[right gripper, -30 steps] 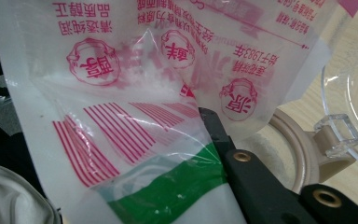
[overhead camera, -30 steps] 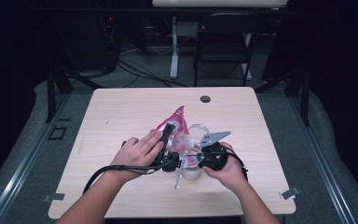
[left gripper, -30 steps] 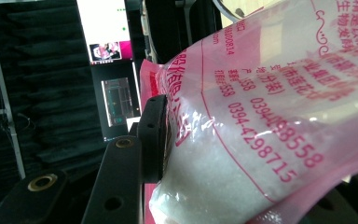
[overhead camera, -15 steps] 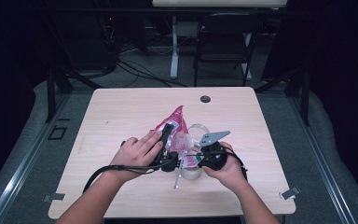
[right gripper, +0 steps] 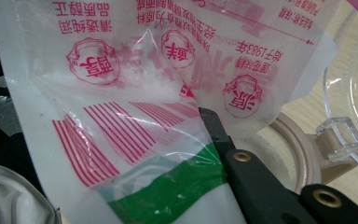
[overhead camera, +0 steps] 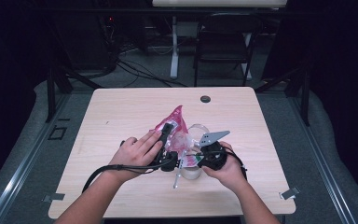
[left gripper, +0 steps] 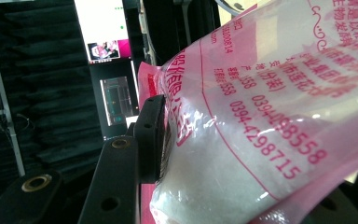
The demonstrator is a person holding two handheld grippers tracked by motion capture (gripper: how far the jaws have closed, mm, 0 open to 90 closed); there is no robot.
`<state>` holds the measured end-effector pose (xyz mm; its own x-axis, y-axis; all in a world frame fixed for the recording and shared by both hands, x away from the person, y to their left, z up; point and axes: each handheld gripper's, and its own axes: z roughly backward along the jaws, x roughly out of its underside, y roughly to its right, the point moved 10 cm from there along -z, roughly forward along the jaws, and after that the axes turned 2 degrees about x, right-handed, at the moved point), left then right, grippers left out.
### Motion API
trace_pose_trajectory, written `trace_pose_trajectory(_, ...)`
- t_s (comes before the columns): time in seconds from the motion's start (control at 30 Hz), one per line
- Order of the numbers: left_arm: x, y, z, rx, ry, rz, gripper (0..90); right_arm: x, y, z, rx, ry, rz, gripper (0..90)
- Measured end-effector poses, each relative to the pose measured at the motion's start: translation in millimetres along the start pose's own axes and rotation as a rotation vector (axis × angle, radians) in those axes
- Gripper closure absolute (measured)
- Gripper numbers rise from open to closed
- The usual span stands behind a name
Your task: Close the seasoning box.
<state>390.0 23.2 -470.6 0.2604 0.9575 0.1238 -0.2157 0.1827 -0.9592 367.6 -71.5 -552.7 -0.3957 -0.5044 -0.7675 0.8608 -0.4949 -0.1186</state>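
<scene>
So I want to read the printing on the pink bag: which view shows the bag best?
The left gripper view: the pink bag is close, its red digits sharp. The right gripper view shows its stamps and stripes upside down; the high view shows it small, between the hands.

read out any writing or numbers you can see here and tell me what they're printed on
"0394-4298715": red print on the pink and clear plastic bag, left gripper view.
"0394-4298558": the line above it on the bag.
"1983": within mirrored red print, right gripper view.
Chinese characters and round red seals on the bag: too blurred or mirrored to read.
</scene>
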Motion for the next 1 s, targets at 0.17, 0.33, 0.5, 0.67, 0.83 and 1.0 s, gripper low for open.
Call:
trace_pose_trajectory(0.17,-0.3,-0.2,-0.5,-0.002,0.001,-0.001,60.9,0.3,0.0,-0.3,-0.003,-0.004,0.0,90.0)
trace_pose_trajectory(0.33,2.8,0.9,-0.4,0.008,-0.013,0.005,61.4,0.0,0.2,0.2,0.0,0.0,0.0,90.0)
trace_pose_trajectory(0.5,6.2,3.3,-1.8,0.014,-0.016,0.025,62.6,-0.3,-0.4,0.9,-0.001,-0.004,0.002,90.0)
trace_pose_trajectory(0.67,15.0,8.7,-3.5,0.045,-0.04,0.066,65.4,-2.2,-0.6,3.0,-0.008,0.007,0.006,90.0)
trace_pose_trajectory(0.83,23.2,18.6,-5.3,0.072,-0.059,0.104,66.8,-2.9,-0.3,2.7,0.001,0.007,0.012,90.0)
trace_pose_trajectory(1.0,28.5,21.8,-6.6,0.076,-0.062,0.134,67.4,-3.7,0.2,4.1,0.005,0.007,0.015,90.0)
